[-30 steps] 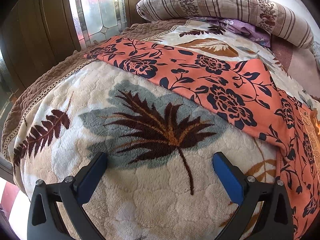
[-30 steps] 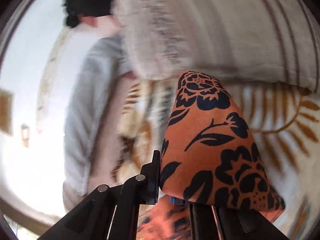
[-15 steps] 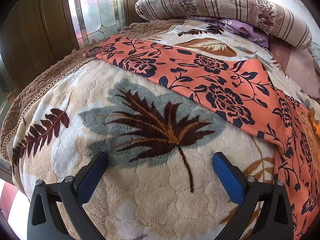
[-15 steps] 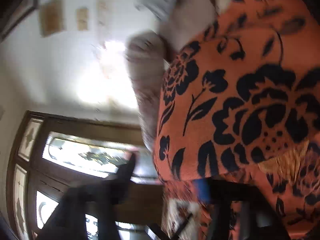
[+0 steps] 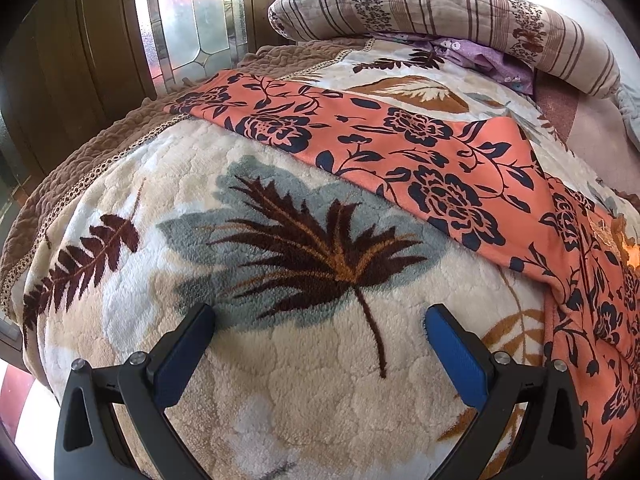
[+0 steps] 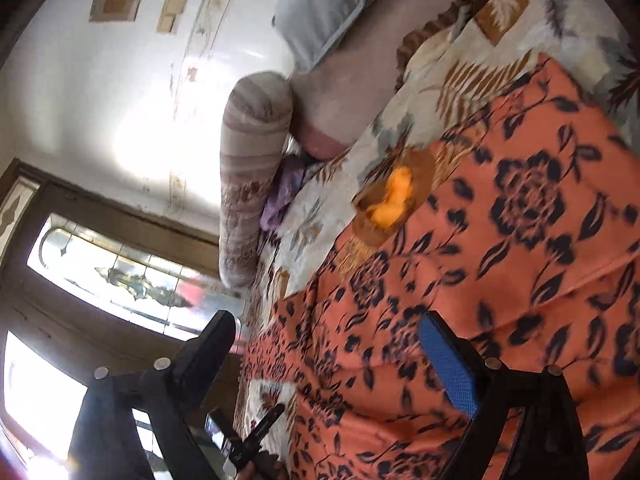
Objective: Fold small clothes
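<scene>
Left gripper [image 5: 320, 320]: jaws spread wide, nothing between the blue pads [image 5: 456, 356]. It hovers over the bare plush blanket [image 5: 280, 380], above the dark leaf motif, and does not touch the garment.

Right gripper [image 6: 328, 344]: jaws spread wide, released, no cloth pinched between them. The view is rolled sideways and slightly blurred. Its blue-padded finger [image 6: 450, 364] lies over the orange fabric; whether it touches the fabric cannot be told.

Task item: the orange floral garment [image 5: 420, 160], printed with dark navy flowers. In the left wrist view it lies flat as a long band running diagonally across the blanket, from the far-left edge of the bed near the brown quilted border [image 5: 80, 168] toward the near-right edge, where it turns and widens. An upper layer with a straight edge overlaps the lower layer at the right. In the right wrist view the garment [image 6: 500, 280] fills the lower right, with a brown-and-yellow patch [image 6: 394, 200] at its edge.

Surroundings: a striped bolster pillow [image 5: 440, 12] at the far edge of the bed, a purple cloth [image 5: 480, 56] tucked just beneath it, and a leaded-glass window [image 5: 192, 20] beyond the far-left corner.
</scene>
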`<action>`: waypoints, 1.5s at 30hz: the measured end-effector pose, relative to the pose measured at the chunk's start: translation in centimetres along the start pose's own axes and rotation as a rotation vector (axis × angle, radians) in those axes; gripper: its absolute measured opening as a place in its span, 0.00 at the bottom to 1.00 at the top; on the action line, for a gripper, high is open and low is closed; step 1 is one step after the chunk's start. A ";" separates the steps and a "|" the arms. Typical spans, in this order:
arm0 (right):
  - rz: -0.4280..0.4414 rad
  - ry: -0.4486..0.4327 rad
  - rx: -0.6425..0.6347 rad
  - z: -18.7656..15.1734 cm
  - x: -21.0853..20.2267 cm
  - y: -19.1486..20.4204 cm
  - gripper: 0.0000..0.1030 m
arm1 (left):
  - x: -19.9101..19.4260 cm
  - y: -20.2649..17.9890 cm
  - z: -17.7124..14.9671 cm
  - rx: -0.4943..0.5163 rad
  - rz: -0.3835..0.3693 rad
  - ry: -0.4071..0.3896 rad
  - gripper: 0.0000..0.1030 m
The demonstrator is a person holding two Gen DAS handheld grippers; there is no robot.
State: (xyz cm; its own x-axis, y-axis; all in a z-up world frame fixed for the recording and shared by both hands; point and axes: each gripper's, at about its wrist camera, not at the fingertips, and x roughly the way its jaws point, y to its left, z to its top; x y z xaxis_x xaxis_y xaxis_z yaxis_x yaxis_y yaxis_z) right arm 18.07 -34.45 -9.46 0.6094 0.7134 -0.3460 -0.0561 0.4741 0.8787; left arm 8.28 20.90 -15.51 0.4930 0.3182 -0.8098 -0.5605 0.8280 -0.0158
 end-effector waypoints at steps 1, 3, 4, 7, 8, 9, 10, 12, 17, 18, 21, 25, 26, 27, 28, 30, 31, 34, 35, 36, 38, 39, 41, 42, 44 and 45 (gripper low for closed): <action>-0.023 -0.031 0.008 1.4 -0.5 -1.9 0.93 | 0.0 0.0 0.0 0.000 0.000 0.000 1.00; -0.232 -0.097 0.127 3.5 -1.2 -7.7 0.93 | 0.0 0.0 0.0 0.000 -0.003 0.000 1.00; -0.244 -0.092 0.242 3.9 -1.7 -10.8 0.86 | -0.1 0.1 0.0 0.000 -0.008 -0.001 1.00; -0.117 -0.125 0.207 4.3 -3.8 -9.1 0.88 | -0.6 0.7 0.4 -0.006 -0.066 0.025 1.00; -0.097 -0.128 0.127 4.1 -4.0 -7.2 0.88 | -0.9 1.4 0.7 -0.053 -0.121 0.034 1.00; -0.092 -0.123 0.045 3.6 -4.0 -5.4 0.89 | -1.3 2.3 1.2 -0.113 -0.200 0.045 1.00; -0.120 -0.123 -0.028 2.8 -4.0 -4.0 0.90 | -1.5 3.2 1.9 -0.166 -0.278 0.053 1.00; -0.209 -0.112 -0.125 0.3 -3.3 -2.7 0.92 | -2.1 4.8 3.7 -0.230 -0.387 0.035 1.00; -0.391 -0.019 -0.320 -6.3 0.2 -4.6 0.91 | 0.0 9.6 10.2 -0.330 -0.444 -0.025 1.00; -0.402 -0.035 -0.357 -6.9 0.0 -5.2 0.91 | 1.1 10.8 11.5 -0.373 -0.462 -0.020 1.00; -0.417 -0.012 -0.385 -6.9 0.8 -4.8 0.96 | 5.4 13.9 14.1 -0.518 -0.506 0.026 1.00; -0.402 -0.015 -0.379 -6.7 0.6 -4.7 0.97 | 9.8 15.7 15.5 -0.640 -0.530 0.070 1.00; -0.404 -0.014 -0.380 -6.7 0.7 -4.7 0.97 | 10.1 15.7 15.8 -0.643 -0.528 0.059 1.00; -0.407 -0.012 -0.383 -6.7 0.7 -4.6 0.98 | 10.1 15.5 16.2 -0.632 -0.520 0.049 1.00; -0.408 -0.009 -0.386 -6.7 0.7 -4.5 0.99 | 10.2 15.2 16.6 -0.618 -0.516 0.044 1.00; -0.411 -0.006 -0.392 -6.7 0.8 -4.5 0.99 | 10.8 15.2 17.1 -0.626 -0.519 0.037 1.00; -0.412 -0.006 -0.392 -6.7 0.8 -4.5 0.99 | 11.1 15.3 17.2 -0.635 -0.511 0.036 1.00; -0.408 -0.007 -0.389 -6.8 0.9 -4.6 0.99 | 11.5 15.5 17.8 -0.640 -0.456 0.033 0.88; -0.408 -0.007 -0.389 -6.8 0.9 -4.6 0.99 | 11.6 15.6 17.9 -0.637 -0.412 0.044 0.71; -0.408 -0.007 -0.389 -6.8 1.0 -4.6 0.99 | 11.6 15.5 18.0 -0.627 -0.363 0.060 0.56; -0.407 -0.008 -0.389 -6.8 1.0 -4.6 0.99 | 12.2 15.7 18.2 -0.599 -0.337 0.107 0.04; -0.405 -0.009 -0.388 -6.8 0.9 -4.7 0.99 | 11.9 15.6 18.2 -0.575 -0.330 0.102 0.04; -0.395 -0.012 -0.381 -6.8 0.8 -4.7 0.99 | 9.4 14.0 19.0 -0.450 -0.283 0.036 0.04; -0.389 -0.014 -0.379 -6.8 0.8 -4.8 0.99 | 7.5 12.5 19.4 -0.387 -0.285 0.001 0.04; -0.383 -0.016 -0.375 -6.8 0.8 -4.8 0.99 | 2.9 8.7 20.2 -0.254 -0.321 -0.086 0.04; -0.381 -0.017 -0.374 -6.8 0.8 -4.8 0.99 | 0.1 6.2 20.4 -0.176 -0.350 -0.138 0.04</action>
State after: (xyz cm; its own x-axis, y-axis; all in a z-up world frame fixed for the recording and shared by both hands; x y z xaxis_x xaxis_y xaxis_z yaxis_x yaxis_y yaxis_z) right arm 13.47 -32.70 -16.18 0.6545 0.4475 -0.6095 -0.1041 0.8517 0.5136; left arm 18.46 35.49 -3.74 0.7517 0.1007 -0.6518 -0.4429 0.8093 -0.3858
